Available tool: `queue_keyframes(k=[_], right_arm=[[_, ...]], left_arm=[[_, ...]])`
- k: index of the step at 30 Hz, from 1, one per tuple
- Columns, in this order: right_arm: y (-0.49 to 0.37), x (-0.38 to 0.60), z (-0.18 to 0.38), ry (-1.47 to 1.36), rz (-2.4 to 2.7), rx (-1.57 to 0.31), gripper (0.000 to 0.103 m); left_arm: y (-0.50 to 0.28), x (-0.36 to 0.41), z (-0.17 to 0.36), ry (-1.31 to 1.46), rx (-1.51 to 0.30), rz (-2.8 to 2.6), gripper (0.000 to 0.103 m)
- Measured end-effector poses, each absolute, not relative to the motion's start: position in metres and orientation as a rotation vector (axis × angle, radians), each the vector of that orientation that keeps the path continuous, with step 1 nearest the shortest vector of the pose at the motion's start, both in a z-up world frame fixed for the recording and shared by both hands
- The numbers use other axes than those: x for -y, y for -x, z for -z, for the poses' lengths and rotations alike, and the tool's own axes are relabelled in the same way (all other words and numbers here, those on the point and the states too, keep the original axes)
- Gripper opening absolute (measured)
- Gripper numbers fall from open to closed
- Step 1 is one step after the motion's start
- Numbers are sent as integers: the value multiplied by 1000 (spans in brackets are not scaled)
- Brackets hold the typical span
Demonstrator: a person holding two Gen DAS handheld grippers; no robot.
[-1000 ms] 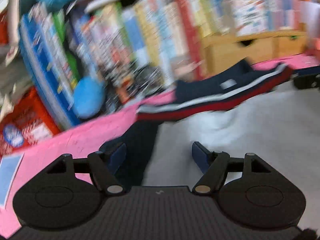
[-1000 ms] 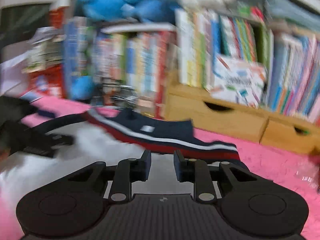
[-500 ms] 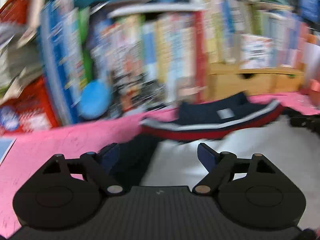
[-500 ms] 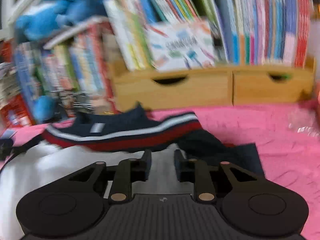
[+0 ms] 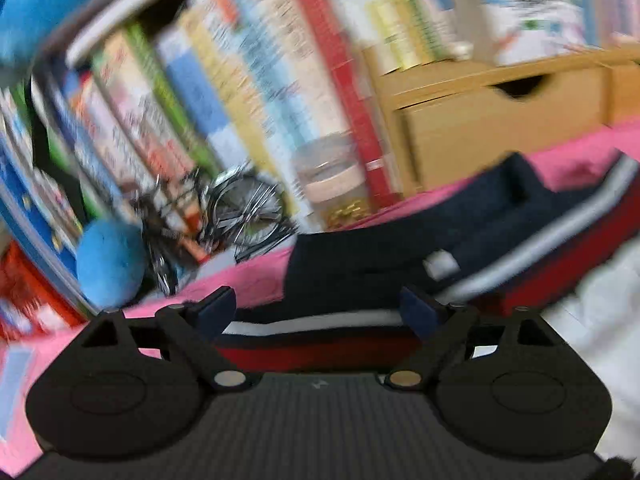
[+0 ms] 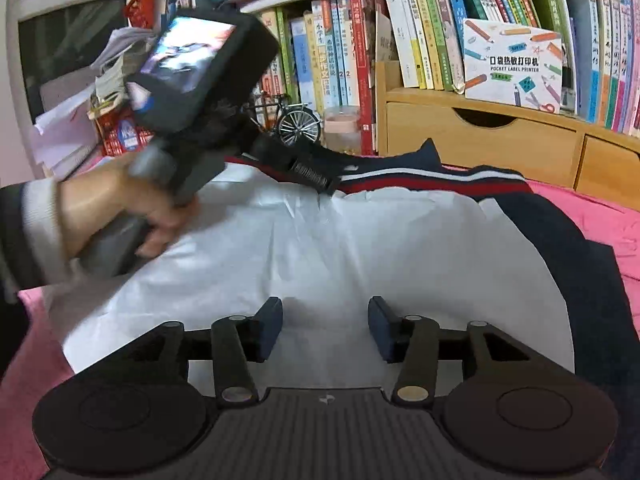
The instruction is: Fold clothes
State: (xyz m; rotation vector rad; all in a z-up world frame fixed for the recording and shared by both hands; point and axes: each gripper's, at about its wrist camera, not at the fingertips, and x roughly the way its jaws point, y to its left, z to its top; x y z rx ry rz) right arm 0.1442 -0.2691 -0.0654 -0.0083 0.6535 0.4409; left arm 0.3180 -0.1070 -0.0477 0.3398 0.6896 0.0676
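A white garment (image 6: 360, 248) with navy sleeves and a navy collar edged in red and white stripes (image 6: 440, 182) lies spread on a pink cover (image 6: 600, 216). My right gripper (image 6: 325, 320) hovers low over the white body; its jaws are opening and nothing is between them. A hand (image 6: 120, 208) holds my left gripper up at the collar's left end. In the blurred left wrist view, the left gripper (image 5: 316, 308) is opening wide just in front of the striped collar (image 5: 400, 256), and its pads press on nothing.
Behind the garment stands a bookshelf packed with books (image 6: 440, 40) and a wooden drawer unit (image 6: 480, 140). A small metal bicycle model (image 6: 296, 120) and a clear jar (image 6: 346, 128) sit near the collar. A blue plush (image 5: 108, 264) lies at the left.
The left gripper has moved in toward the striped collar and its jaws have widened. The right gripper's jaws have gone from nearly shut to open, and it has dropped lower over the white fabric.
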Motion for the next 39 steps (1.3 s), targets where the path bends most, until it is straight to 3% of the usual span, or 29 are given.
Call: queue_keyframes(k=[4,11,13,19,22,31,39], right_arm=[[-144,275,65,-22,-463,-657,54],[-148,267,67,-15,-505,-665,84],[-148,260,68,21,-497,-667,86],[-128,275,58,-21,-435,-633,87],[-93,297,41,-90,-352,-602,94],[1,378,52,-352,-53,-561,95],[-8,413,75,-634,-59,-605,91]], left_arm=[[-310,102,37,-330,-685,-81,87],[-201,94,1,-273,-589,56,87],[-169,96,2,-288,-589,82,87],[-92,101,25,-330,-547,108,87],[-80,113,38,-381,-533,136,87],[-85,120,59,-447,-529,118,97],[-93,106,59,-352,-575,133,103]])
